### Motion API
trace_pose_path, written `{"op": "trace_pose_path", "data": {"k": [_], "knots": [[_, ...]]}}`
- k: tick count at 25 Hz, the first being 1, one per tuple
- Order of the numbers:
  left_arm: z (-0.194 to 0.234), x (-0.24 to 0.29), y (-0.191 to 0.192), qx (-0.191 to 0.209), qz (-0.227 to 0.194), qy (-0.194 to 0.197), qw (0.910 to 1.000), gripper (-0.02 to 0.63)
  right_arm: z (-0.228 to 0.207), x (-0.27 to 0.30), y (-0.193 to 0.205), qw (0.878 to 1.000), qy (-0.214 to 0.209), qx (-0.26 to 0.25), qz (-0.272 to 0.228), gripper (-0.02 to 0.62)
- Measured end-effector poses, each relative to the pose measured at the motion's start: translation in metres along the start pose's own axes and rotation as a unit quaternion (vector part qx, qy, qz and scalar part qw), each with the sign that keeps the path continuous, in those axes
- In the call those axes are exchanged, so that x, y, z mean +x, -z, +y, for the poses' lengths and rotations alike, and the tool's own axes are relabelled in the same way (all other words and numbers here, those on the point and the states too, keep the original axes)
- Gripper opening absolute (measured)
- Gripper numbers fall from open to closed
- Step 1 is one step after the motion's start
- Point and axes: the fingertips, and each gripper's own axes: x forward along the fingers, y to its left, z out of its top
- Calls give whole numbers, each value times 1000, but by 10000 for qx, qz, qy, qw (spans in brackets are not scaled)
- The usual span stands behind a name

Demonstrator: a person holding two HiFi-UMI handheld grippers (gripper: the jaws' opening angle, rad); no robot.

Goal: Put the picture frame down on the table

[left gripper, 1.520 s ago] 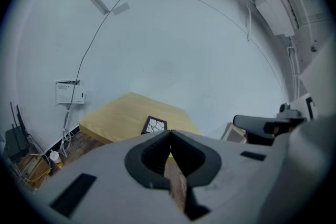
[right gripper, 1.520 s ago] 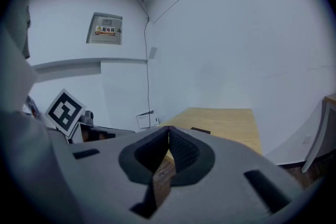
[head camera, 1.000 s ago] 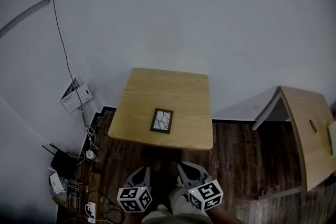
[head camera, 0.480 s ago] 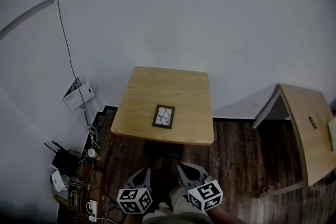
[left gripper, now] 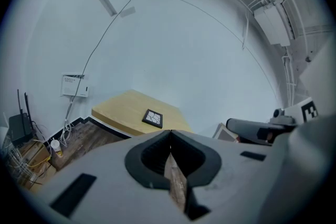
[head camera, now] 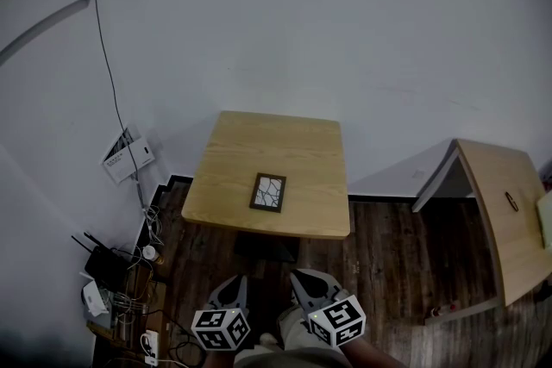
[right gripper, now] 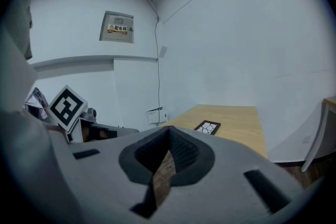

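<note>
A small dark-framed picture frame [head camera: 268, 192] lies flat on the light wooden table [head camera: 302, 144], near its front edge. The left gripper view shows the frame [left gripper: 153, 118] on the table [left gripper: 121, 105] ahead; the right gripper view shows the frame [right gripper: 208, 127] on the table [right gripper: 239, 120] too. Both grippers hang low at the bottom of the head view, well short of the table, side by side. My left gripper [head camera: 233, 287] and my right gripper [head camera: 304, 280] are shut, with nothing between the jaws.
A second wooden table [head camera: 509, 220] stands at the right. Cables, a router and small boxes [head camera: 116, 280] clutter the floor at the left by the wall. A white wall box [head camera: 128, 154] hangs at the left. Dark wood floor [head camera: 388, 263] lies between me and the table.
The view has shifted a little; the table and frame sit almost where they were. Both grippers stay in place, shut.
</note>
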Motion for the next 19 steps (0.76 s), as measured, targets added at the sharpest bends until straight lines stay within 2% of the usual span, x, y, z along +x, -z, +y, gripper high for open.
{"op": "trace_pose_path", "data": {"k": [8,19], "knots": [[1,4,-2,-27,4,48,10000,5,8,5,-2,9998,-139,-155,77,0],[2,4,-3,-66,-11,49,10000,5,8,8,-5,9998,-144,-111,14,0]]}}
